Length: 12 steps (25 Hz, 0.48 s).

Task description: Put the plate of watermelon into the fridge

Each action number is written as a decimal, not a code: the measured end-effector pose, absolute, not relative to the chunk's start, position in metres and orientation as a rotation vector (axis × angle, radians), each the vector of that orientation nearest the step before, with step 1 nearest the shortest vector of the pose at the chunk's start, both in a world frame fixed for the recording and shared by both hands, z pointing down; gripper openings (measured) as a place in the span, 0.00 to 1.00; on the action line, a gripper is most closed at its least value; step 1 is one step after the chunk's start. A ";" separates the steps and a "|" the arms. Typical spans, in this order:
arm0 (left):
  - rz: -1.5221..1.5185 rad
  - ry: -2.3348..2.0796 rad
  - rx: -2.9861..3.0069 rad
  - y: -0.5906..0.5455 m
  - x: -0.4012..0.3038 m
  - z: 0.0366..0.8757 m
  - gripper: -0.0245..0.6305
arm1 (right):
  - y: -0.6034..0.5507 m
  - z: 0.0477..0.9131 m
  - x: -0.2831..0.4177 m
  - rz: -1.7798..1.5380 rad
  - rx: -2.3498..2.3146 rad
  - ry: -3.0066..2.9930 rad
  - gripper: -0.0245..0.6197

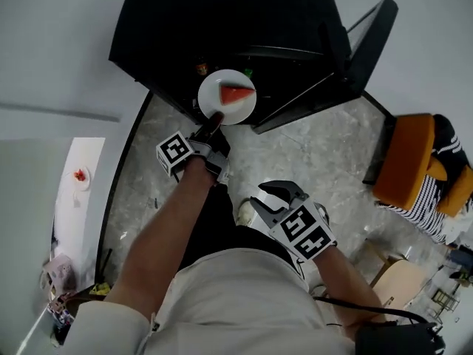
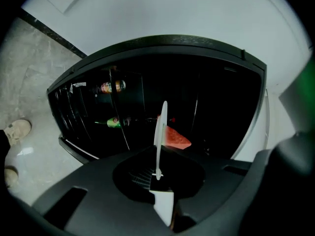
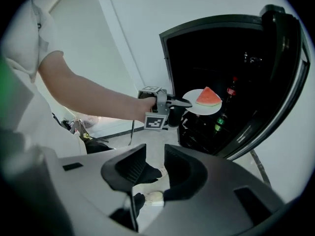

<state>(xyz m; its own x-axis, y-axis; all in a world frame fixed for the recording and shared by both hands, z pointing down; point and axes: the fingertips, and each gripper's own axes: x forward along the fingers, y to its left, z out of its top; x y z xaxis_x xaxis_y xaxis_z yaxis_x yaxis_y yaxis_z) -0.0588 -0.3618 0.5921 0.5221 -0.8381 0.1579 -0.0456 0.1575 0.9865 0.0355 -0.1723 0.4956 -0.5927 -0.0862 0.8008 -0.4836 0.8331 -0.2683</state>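
The watermelon plate [image 1: 227,97], pinched by its rim in the left gripper [image 1: 214,120], is held at the open front of the fridge [image 1: 222,21], not yet shelved; the right gripper [image 1: 270,198] is spread, empty.

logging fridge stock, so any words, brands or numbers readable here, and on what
No text can be read anywhere.
In the fridge, red-labelled bottle and green bottle: labels too small and blurred to read.
Both marker cubes: square patterns only, no letters or numbers.
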 end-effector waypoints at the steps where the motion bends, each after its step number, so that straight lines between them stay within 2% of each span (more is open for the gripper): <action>1: -0.691 -0.874 1.294 -0.373 -0.059 0.597 0.07 | -0.177 0.498 0.034 0.606 0.419 -2.155 0.24; 12: -0.708 -0.902 1.287 -0.460 -0.064 0.637 0.07 | -0.202 0.528 0.032 0.677 0.448 -2.084 0.24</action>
